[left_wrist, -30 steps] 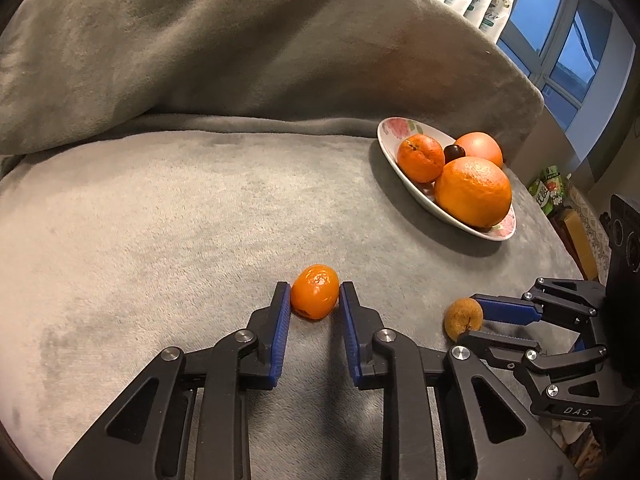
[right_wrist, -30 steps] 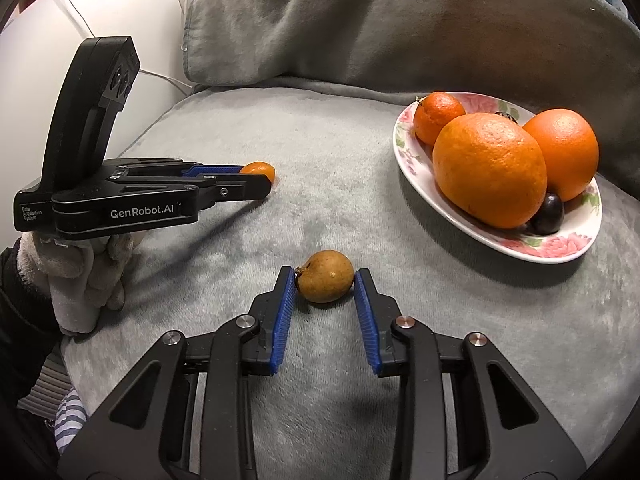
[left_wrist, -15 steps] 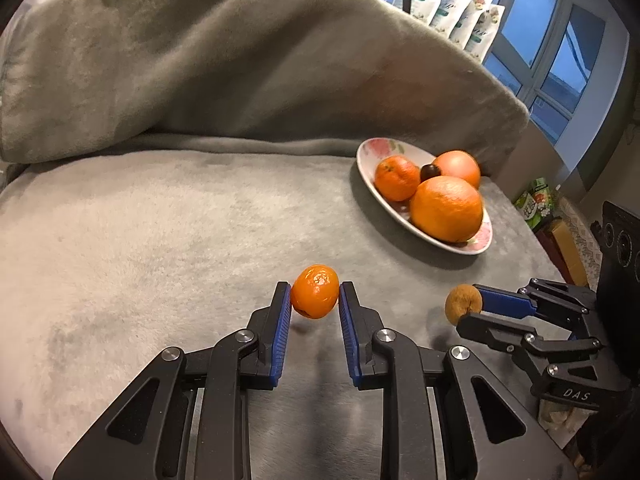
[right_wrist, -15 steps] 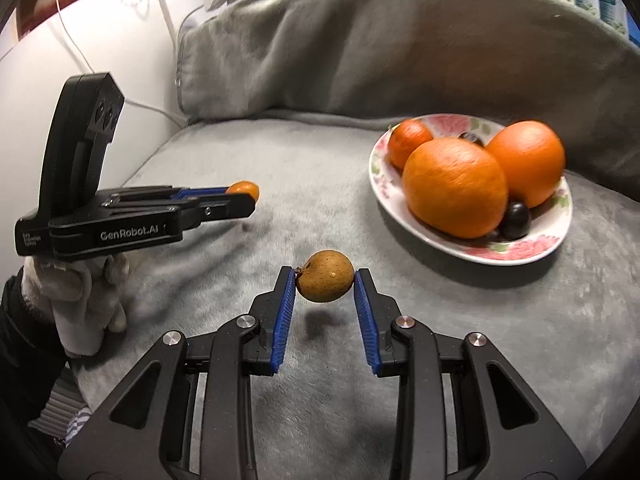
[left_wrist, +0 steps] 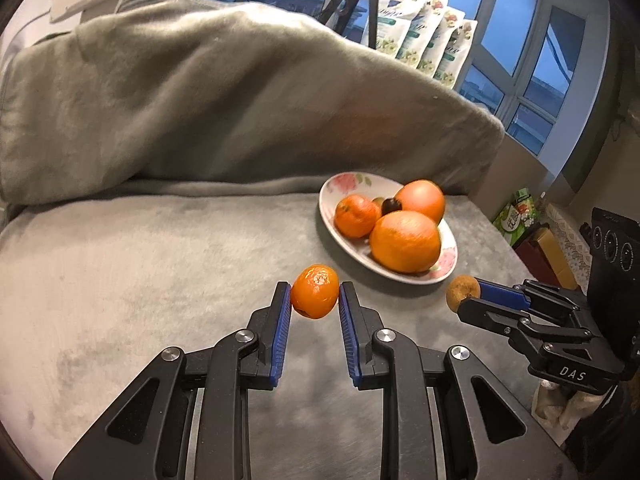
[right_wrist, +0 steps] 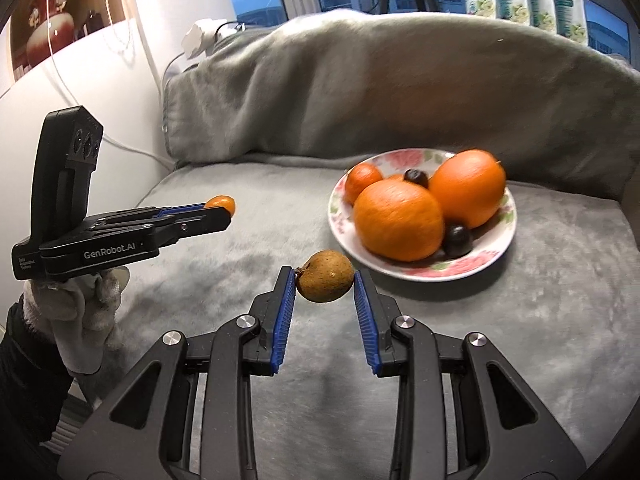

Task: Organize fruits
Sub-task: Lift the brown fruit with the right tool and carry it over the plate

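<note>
My left gripper [left_wrist: 315, 295] is shut on a small orange tangerine [left_wrist: 315, 291] and holds it above the grey blanket. It also shows in the right wrist view [right_wrist: 224, 211] with the tangerine [right_wrist: 219, 202]. My right gripper [right_wrist: 325, 278] is shut on a small brown fruit [right_wrist: 325, 276], lifted off the blanket; it shows in the left wrist view [left_wrist: 466, 298] with the brown fruit [left_wrist: 461, 297]. A floral plate [right_wrist: 420, 272] ahead holds two big oranges [right_wrist: 398, 220], a tangerine [right_wrist: 362, 180] and dark small fruits [right_wrist: 458, 240]. The plate also shows in the left wrist view [left_wrist: 344, 188].
A grey blanket [left_wrist: 140, 260] covers the surface and rises as a draped hump [left_wrist: 240, 92] behind the plate. A white wall with cables [right_wrist: 132, 92] stands at the left. Packets [left_wrist: 432, 40] line the window. Boxes [left_wrist: 540, 248] sit beyond the right edge.
Both grippers have lifted their fruits off the blanket and risen. The plate now looks farther away and lower in both views.
</note>
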`<state>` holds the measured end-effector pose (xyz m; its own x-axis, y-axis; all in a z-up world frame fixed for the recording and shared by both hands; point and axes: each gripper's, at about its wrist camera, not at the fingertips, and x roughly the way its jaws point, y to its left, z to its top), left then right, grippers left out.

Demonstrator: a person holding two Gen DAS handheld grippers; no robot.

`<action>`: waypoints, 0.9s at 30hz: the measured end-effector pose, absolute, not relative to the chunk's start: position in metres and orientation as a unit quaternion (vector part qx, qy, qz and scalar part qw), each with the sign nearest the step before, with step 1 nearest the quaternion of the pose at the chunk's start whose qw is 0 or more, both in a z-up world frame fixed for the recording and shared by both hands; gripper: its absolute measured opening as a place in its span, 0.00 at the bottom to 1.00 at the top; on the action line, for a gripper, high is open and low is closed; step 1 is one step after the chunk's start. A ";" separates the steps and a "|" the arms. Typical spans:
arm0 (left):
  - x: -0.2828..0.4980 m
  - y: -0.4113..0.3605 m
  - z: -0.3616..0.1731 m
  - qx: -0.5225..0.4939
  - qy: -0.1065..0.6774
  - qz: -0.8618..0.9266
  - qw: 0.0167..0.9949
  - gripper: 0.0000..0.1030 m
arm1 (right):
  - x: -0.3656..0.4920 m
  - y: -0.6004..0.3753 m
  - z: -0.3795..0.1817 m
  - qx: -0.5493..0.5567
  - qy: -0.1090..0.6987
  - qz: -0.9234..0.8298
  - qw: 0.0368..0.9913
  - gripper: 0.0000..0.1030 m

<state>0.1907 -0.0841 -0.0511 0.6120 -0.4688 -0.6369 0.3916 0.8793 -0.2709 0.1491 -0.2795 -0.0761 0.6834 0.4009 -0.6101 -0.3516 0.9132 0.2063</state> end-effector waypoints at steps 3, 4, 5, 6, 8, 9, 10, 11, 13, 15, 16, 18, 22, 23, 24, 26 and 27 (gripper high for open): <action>0.192 -0.090 -0.045 -0.049 0.363 -0.243 0.898 0.22 | 0.150 -0.285 -0.071 0.038 0.335 0.198 0.920 0.31; 0.193 -0.092 -0.043 -0.049 0.361 -0.245 0.899 0.22 | 0.150 -0.287 -0.070 0.039 0.334 0.196 0.921 0.31; 0.194 -0.093 -0.042 -0.048 0.359 -0.246 0.899 0.22 | 0.151 -0.290 -0.068 0.040 0.331 0.193 0.923 0.31; 0.195 -0.095 -0.040 -0.048 0.358 -0.248 0.899 0.22 | 0.151 -0.290 -0.067 0.040 0.330 0.191 0.924 0.31; 0.197 -0.098 -0.037 -0.046 0.355 -0.250 0.900 0.22 | 0.152 -0.295 -0.064 0.041 0.326 0.186 0.926 0.31; 0.198 -0.100 -0.036 -0.046 0.354 -0.251 0.900 0.22 | 0.152 -0.297 -0.063 0.042 0.324 0.183 0.927 0.31; 0.199 -0.102 -0.034 -0.046 0.352 -0.253 0.900 0.22 | 0.153 -0.299 -0.062 0.043 0.323 0.181 0.928 0.31; 0.199 -0.103 -0.033 -0.045 0.350 -0.254 0.900 0.22 | 0.154 -0.300 -0.061 0.044 0.322 0.178 0.929 0.31; 0.203 -0.107 -0.030 -0.044 0.347 -0.256 0.901 0.22 | 0.156 -0.304 -0.060 0.047 0.320 0.172 0.931 0.31; 0.206 -0.109 -0.028 -0.043 0.345 -0.258 0.901 0.22 | 0.159 -0.308 -0.060 0.049 0.318 0.167 0.932 0.31; 0.208 -0.112 -0.028 -0.042 0.345 -0.259 0.901 0.22 | 0.160 -0.309 -0.060 0.050 0.318 0.166 0.932 0.31; 0.212 -0.116 -0.027 -0.040 0.344 -0.261 0.901 0.22 | 0.163 -0.313 -0.060 0.053 0.318 0.161 0.933 0.31; 0.220 -0.125 -0.024 -0.035 0.344 -0.266 0.900 0.22 | 0.168 -0.320 -0.061 0.057 0.319 0.154 0.934 0.31; 0.222 -0.128 -0.023 -0.033 0.344 -0.268 0.899 0.22 | 0.169 -0.322 -0.062 0.058 0.319 0.152 0.934 0.31; 0.223 -0.130 -0.023 -0.032 0.343 -0.270 0.899 0.22 | 0.171 -0.324 -0.062 0.060 0.319 0.151 0.934 0.31; 0.227 -0.136 -0.022 -0.029 0.343 -0.274 0.898 0.22 | 0.173 -0.327 -0.063 0.062 0.320 0.148 0.934 0.31; 0.229 -0.138 -0.022 -0.027 0.343 -0.275 0.898 0.22 | 0.175 -0.328 -0.063 0.063 0.320 0.147 0.934 0.31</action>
